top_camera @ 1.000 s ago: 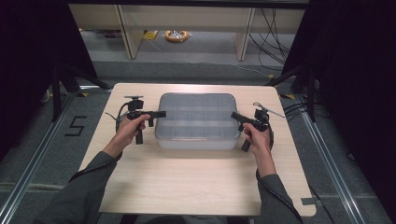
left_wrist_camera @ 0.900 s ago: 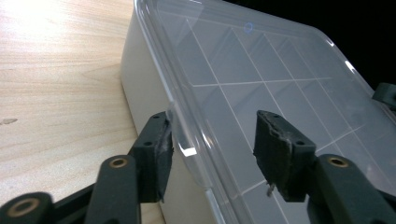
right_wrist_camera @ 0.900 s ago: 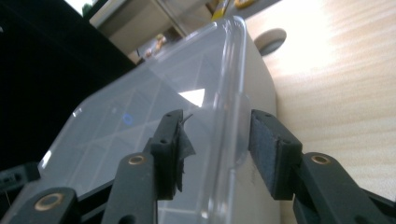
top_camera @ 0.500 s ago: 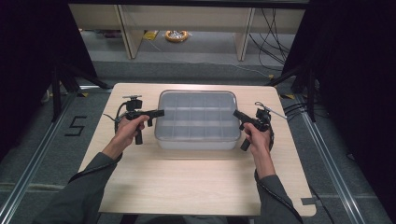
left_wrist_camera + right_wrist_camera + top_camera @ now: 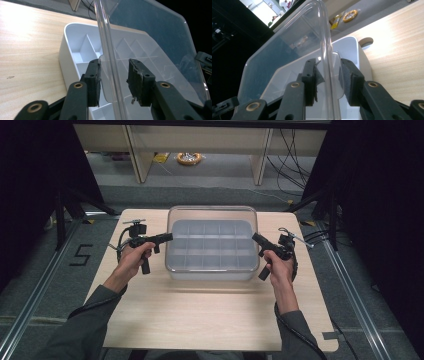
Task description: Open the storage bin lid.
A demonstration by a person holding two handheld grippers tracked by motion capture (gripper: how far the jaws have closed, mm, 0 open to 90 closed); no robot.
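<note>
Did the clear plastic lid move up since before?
Yes. The clear plastic lid has lifted off the white divided box; its far edge now passes the wooden table's back edge.

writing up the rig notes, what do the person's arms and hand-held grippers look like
Grey long sleeves cover both forearms. Each hand-held gripper, left and right, is black with a pistol-style handle, brass-coloured rivets and worn dark jaw pads. A black cable trails from the right one.

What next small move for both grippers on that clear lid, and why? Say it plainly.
Probably close both grippers. The left gripper and right gripper each straddle the clear lid's rim with gaps at the pads, and the lid is tilted up over the white divided box, so neither grip looks firm.
</note>
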